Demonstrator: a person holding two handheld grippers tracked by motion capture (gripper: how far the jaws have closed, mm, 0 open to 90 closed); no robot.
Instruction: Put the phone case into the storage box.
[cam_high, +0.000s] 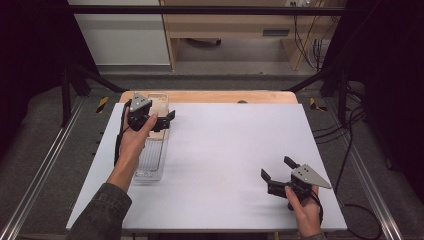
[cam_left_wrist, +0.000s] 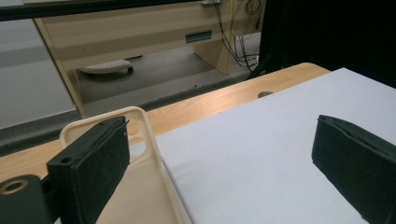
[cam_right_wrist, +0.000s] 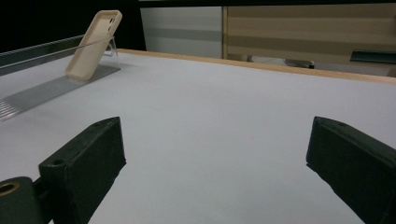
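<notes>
One beige case (cam_high: 159, 111) leans tilted on a clear stand (cam_high: 150, 160), long axis running away. Left hand-held gripper (cam_high: 170, 120) gapes beside it; right hand-held gripper (cam_high: 276, 167) gapes, pointing left.

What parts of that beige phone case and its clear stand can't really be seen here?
- Beige rubbery phone case: in the high view, the left gripper and hand cover its middle.
- In the left gripper view, one black jaw hides the case's left part; the bottom edge cuts off the rest.
- Clear ribbed plastic stand: in the right gripper view, cut off at the left edge.
</notes>
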